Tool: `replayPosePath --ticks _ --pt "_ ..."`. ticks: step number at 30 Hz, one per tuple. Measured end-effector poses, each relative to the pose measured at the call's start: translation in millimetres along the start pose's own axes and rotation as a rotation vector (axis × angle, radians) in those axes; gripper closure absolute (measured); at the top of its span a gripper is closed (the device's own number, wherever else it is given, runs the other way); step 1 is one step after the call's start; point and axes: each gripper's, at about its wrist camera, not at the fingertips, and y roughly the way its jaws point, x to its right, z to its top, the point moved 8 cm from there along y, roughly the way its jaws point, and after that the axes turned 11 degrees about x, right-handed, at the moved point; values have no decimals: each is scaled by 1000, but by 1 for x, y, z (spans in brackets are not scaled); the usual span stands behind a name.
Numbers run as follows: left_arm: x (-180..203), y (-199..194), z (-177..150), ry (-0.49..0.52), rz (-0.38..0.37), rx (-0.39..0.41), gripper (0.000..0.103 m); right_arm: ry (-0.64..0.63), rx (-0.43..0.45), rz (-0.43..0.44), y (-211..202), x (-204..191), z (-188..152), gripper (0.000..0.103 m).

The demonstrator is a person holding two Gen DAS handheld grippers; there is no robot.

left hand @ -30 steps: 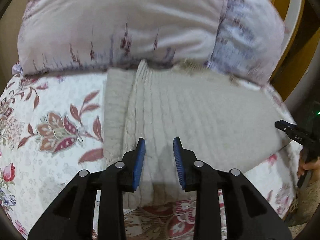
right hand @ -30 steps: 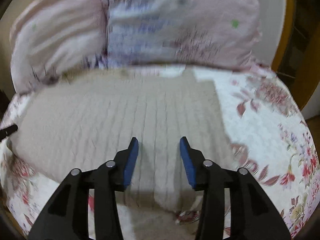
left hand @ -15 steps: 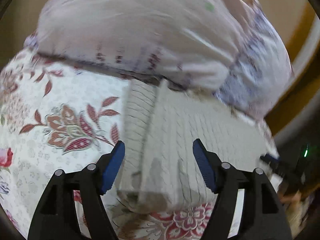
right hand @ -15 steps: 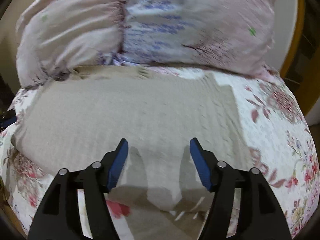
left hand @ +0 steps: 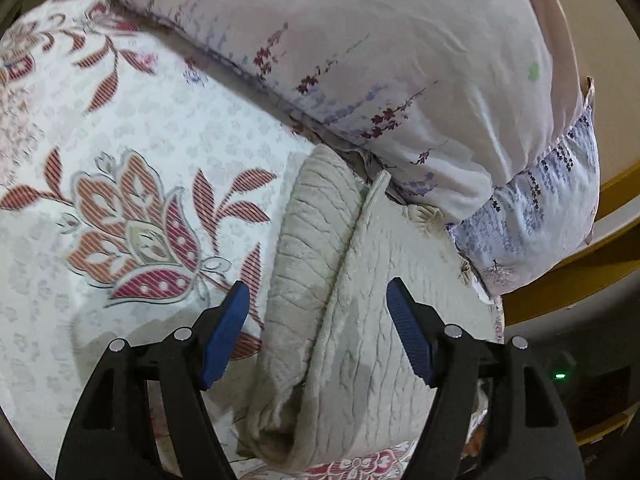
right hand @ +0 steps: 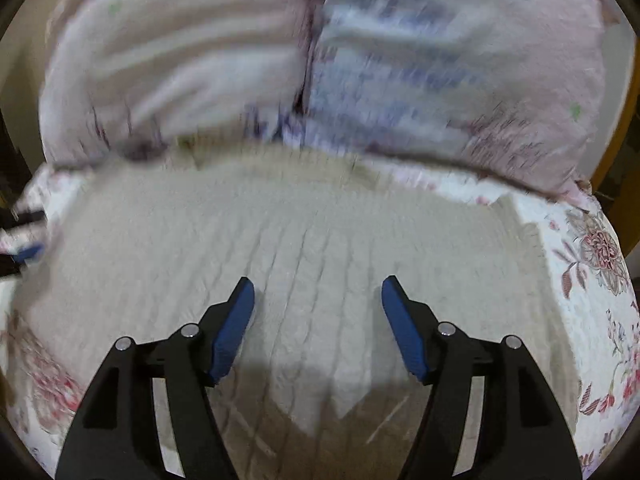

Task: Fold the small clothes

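Note:
A beige cable-knit garment [left hand: 360, 320] lies folded on the floral bedspread [left hand: 140, 152], its left side doubled over into a thick rolled edge. My left gripper [left hand: 318, 320] hovers open over that edge, and the pads press on nothing. In the right wrist view the same garment [right hand: 320, 232] spreads wide and flat. My right gripper [right hand: 318, 312] is above its near middle, jaws opening, with only flat cloth below them. One of my left gripper's blue pads [right hand: 30, 252] shows at the garment's far left.
Two big pale floral pillows [left hand: 380, 60] [right hand: 320, 60] press against the garment's far edge. A wooden bed frame [left hand: 580, 280] runs behind on the right, with dark floor and a small green light [left hand: 560, 376] beyond the bed's edge.
Both grippers' jaws went from narrow to wide. The left gripper rolled and slid toward the garment's left folded edge. The right gripper shifted along the garment, whose view is blurred.

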Motion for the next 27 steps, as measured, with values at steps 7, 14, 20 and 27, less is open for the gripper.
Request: replayPosePath --ticks 7,14,20,27 --pt "10 9 -2 9 -16 -10 31 -15 25 -7 2 -4 -6 33" --pt "14 13 0 18 -12 -3 31 -19 27 -4 3 -2 -6 33" --pt "18 17 -2 27 -15 -3 34 -19 28 -2 3 -2 -6 32" --pt "20 22 -6 63 13 -5 47 -19 28 2 3 -1 -4 32"
